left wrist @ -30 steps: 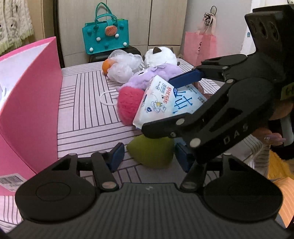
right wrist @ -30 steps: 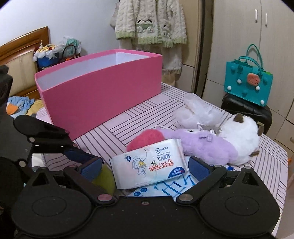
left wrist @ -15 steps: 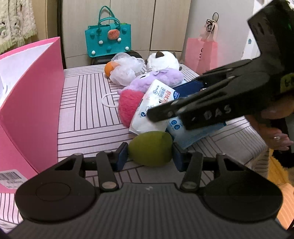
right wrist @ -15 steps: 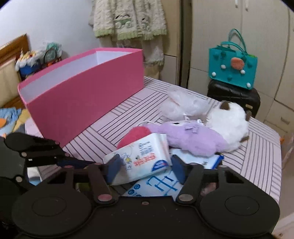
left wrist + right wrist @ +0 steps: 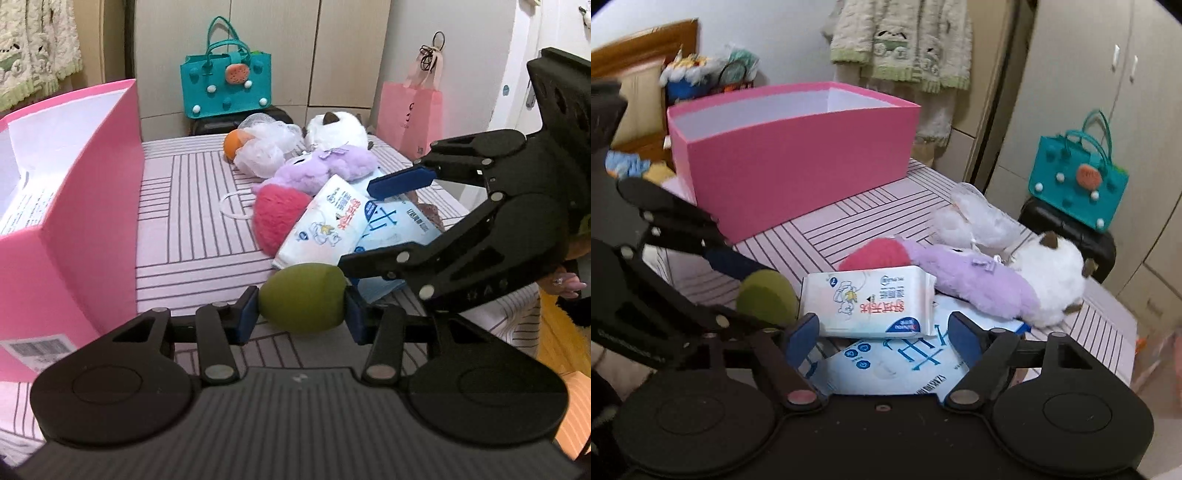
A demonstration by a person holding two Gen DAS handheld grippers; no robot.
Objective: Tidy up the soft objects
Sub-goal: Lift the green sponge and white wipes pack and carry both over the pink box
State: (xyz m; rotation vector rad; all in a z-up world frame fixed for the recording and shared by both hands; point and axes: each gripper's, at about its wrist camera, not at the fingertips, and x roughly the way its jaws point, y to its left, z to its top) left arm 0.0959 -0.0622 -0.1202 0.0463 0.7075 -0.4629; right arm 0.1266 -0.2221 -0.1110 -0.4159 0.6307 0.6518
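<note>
1. Sponge (image 5: 303,297), olive green, sits clamped in the left claw (image 5: 301,312) above the striped table (image 5: 192,206).
2. Right claw (image 5: 884,332) jaws opening around the wipes pack (image 5: 868,301), pads apart from it.
3. Pink box (image 5: 798,162) stands at eleven o'clock.

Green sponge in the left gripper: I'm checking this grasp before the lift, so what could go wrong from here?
1. The left gripper has its jaws closing on the green sponge at its rounded ends; being soft, it might squirt out.
2. The right gripper, jaws opening around the wipes pack, sits right beside the sponge, so lifting could knock the two grippers together.
</note>
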